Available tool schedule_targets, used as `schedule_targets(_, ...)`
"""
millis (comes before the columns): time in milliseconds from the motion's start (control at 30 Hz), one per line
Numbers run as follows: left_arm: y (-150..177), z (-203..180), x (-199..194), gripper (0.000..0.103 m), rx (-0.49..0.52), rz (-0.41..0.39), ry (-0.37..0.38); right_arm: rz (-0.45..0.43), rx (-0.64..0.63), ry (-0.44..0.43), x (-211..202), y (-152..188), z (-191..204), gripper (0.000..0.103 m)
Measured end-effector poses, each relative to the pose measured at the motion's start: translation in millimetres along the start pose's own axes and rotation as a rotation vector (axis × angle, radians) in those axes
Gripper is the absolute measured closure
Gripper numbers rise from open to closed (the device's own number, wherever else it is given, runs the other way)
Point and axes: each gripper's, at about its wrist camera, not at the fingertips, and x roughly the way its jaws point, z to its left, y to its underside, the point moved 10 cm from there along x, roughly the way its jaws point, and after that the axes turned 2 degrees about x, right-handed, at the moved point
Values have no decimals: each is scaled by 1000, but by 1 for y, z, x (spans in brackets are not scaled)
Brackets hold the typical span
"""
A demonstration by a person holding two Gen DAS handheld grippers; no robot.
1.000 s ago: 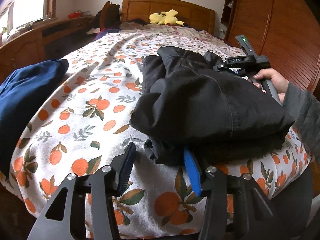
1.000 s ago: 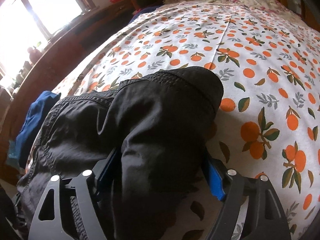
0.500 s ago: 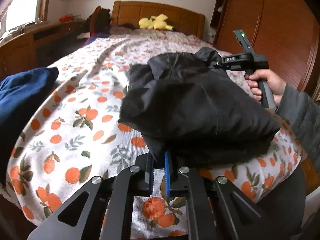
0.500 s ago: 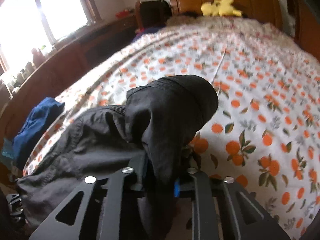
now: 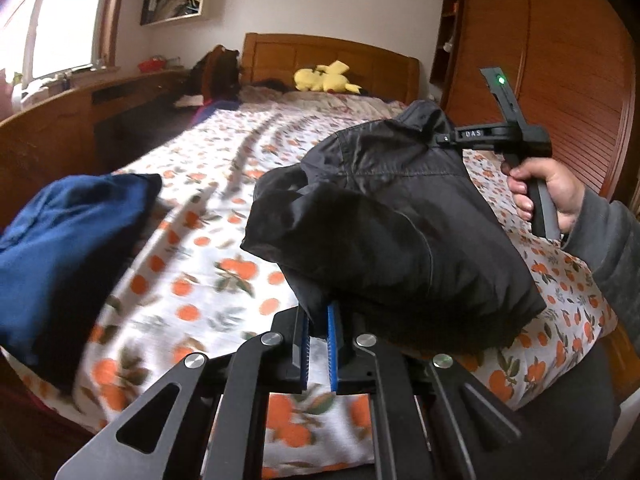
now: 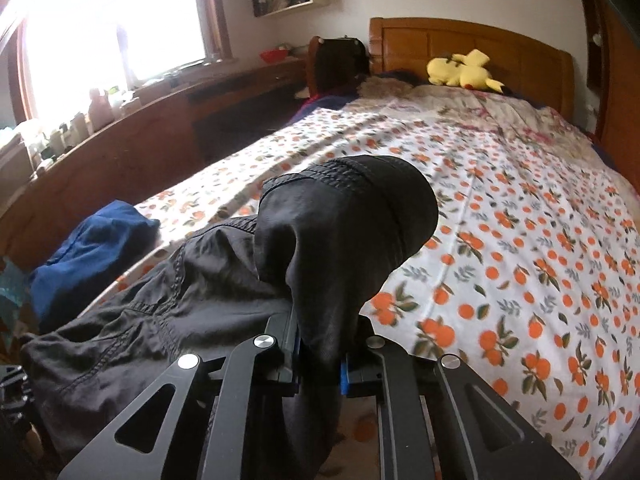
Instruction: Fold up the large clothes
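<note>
Stretching between the two tongs, the black garment [image 5: 400, 224] is held above the bed [image 5: 224, 248], its long axis running from the left gripper [image 5: 319, 344] at the near edge to the right gripper [image 5: 444, 136] farther up. The left jaws are nearly closed on a thin fold of it; the right jaws [image 6: 320, 356] are clamped on a thick bunch (its far end bulges beyond them). It appears lifted clear of the sheet, though blur hampers certainty. A blue garment [image 5: 68, 240] lies well to the left.
</note>
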Motion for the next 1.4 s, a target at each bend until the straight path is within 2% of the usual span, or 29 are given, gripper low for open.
schedule_targets(233, -21, 47, -30, 96, -20, -47, -58, -16, -45, -14, 10, -28, 50, 92)
schedule_targets(400, -39, 91, -57, 96, -49, -80, -117, -46, -88, -66, 18, -63, 106, 92)
schedule_targets(667, -65, 184, -111, 96, -84, -126, -279, -94, -162, -175, 34, -118, 221, 92)
schedule_targets(867, -76, 272, -163, 96, -132, -150, -441, -94, -186, -261, 61, -142, 315, 92)
schedule_targets(1000, -67, 324, -176, 96, -173, -125, -531, -62, -206, -306, 85, -137, 363, 92)
schedule_targets(1067, -53, 345, -176, 96, -195, -91, -560, 7, -195, -328, 110, -118, 377, 91)
schedule_targets(1167, -25, 365, -167, 96, -234, -36, -579, 79, -233, -300, 142, -77, 384, 90)
schedule_targets(1233, -10, 378, -162, 94, -261, -19, -598, 96, -242, -269, 155, -61, 383, 88)
schedule_targets(1300, 2, 383, -165, 90, -284, -15, -604, 102, -239, -241, 160, -55, 377, 77)
schedule_targets(1333, 5, 383, -169, 89, -288, -16, -610, 119, -242, -236, 161, -52, 374, 66)
schedule_targets(1400, 11, 379, -178, 88, -288, -22, -628, 118, -263, -231, 158, -51, 374, 63)
